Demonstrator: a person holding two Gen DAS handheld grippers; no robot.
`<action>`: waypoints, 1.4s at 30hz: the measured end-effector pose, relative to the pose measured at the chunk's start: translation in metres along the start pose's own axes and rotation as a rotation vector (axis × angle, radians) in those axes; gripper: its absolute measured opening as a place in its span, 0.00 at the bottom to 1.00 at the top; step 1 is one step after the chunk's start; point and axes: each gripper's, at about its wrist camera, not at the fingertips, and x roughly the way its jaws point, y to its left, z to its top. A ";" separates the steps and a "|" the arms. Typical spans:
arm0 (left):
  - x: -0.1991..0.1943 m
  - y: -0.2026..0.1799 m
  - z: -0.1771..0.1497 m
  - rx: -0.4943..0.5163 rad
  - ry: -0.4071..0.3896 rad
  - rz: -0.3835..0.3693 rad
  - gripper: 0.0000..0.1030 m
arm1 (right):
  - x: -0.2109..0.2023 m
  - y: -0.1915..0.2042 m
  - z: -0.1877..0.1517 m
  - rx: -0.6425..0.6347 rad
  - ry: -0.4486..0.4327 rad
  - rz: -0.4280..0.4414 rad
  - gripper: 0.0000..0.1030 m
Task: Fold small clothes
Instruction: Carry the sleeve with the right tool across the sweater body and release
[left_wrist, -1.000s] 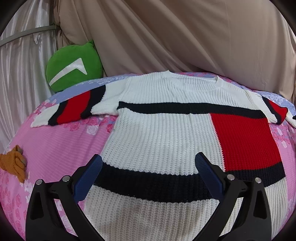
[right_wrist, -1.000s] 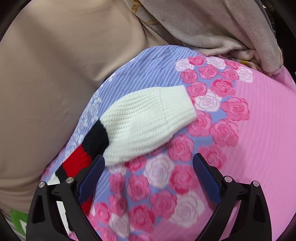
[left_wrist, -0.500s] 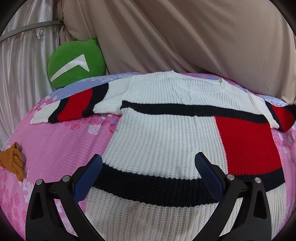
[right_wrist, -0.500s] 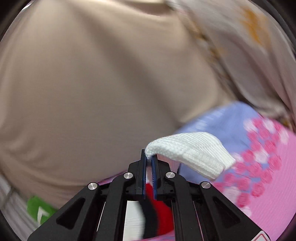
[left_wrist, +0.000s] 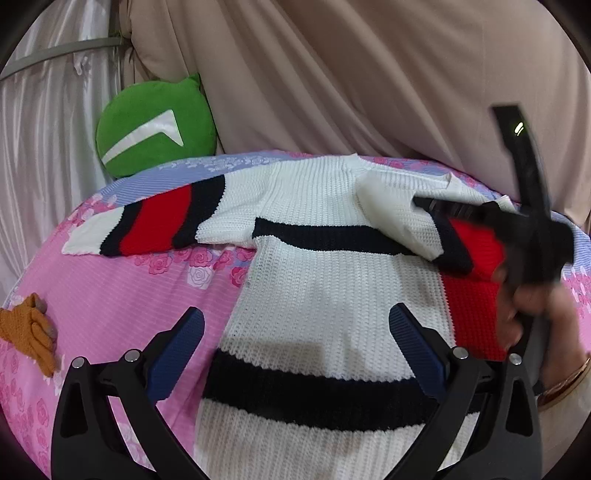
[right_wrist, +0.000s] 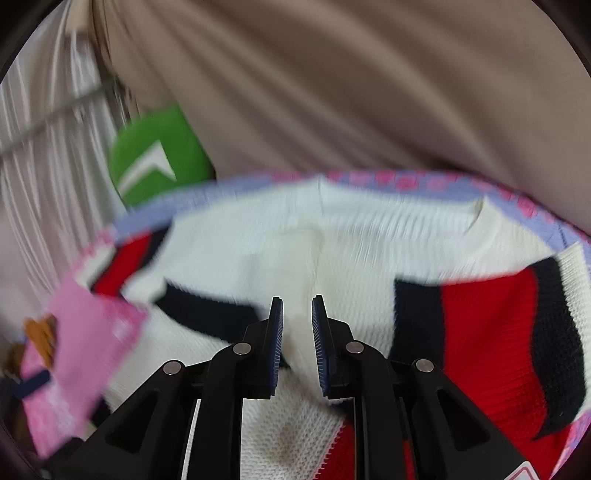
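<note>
A white knit sweater with black stripes and a red block lies flat on the pink floral bedspread. Its left sleeve lies stretched out to the left. Its right sleeve is folded across the chest. My left gripper is open and empty above the sweater's lower part. My right gripper hovers over the chest, its jaws a narrow gap apart with nothing between them; that view is blurred. It also shows in the left wrist view at the right, in a hand.
A green cushion leans against the beige curtain at the back left. A small orange knit item lies at the bed's left edge. White drapes hang at far left.
My right gripper has carried the right sleeve over onto the chest and its jaws have parted off it. My left gripper has stayed open over the lower part.
</note>
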 end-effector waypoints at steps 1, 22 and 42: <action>0.005 0.002 0.001 -0.003 0.006 -0.004 0.95 | -0.002 0.000 -0.005 -0.007 0.004 -0.005 0.16; 0.137 -0.025 0.050 -0.199 0.183 -0.186 0.38 | -0.104 -0.211 -0.097 0.532 -0.081 -0.189 0.66; 0.145 -0.016 0.059 -0.237 0.158 -0.275 0.84 | -0.136 -0.186 -0.085 0.452 -0.201 -0.308 0.55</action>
